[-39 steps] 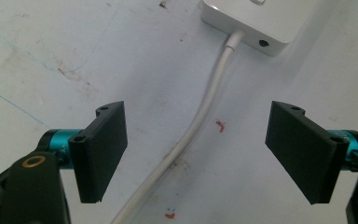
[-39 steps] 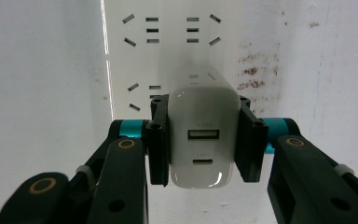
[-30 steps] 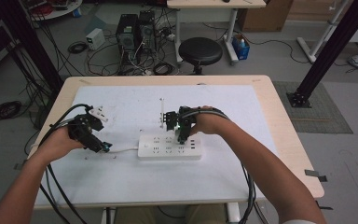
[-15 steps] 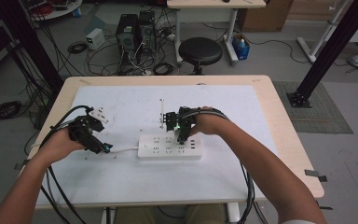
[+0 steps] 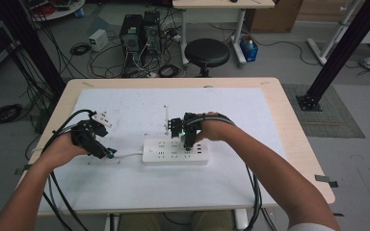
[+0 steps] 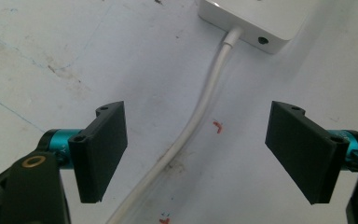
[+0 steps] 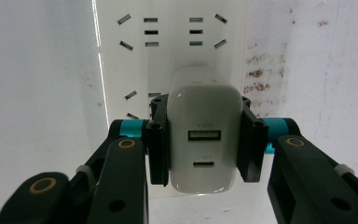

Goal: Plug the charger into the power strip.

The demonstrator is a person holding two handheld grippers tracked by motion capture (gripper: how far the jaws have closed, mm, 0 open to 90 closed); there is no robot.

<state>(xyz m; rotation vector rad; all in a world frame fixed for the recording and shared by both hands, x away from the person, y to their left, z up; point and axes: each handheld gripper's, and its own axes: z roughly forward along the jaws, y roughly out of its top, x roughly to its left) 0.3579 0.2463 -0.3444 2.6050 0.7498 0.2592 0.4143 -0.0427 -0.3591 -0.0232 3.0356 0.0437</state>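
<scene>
A white power strip [image 5: 176, 152] lies in the middle of the table, and its white cord [image 6: 200, 112] runs off to the left. My right gripper [image 7: 204, 140] is shut on a white USB charger [image 7: 204, 140], its pads pressing both sides. The charger stands right over the power strip [image 7: 172, 46], against its sockets. From above, the right gripper [image 5: 188, 143] points down onto the strip. My left gripper [image 6: 196, 154] is open and straddles the cord just above the table, with nothing touching its pads. The left gripper [image 5: 107, 153] sits left of the strip.
A small white plug or adapter [image 5: 101, 118] lies on the table behind my left hand. A thin white upright piece [image 5: 165, 118] stands just behind the strip. Black cables trail from both grippers over the front edge. A stool [image 5: 207, 52] and computer cases stand beyond the table.
</scene>
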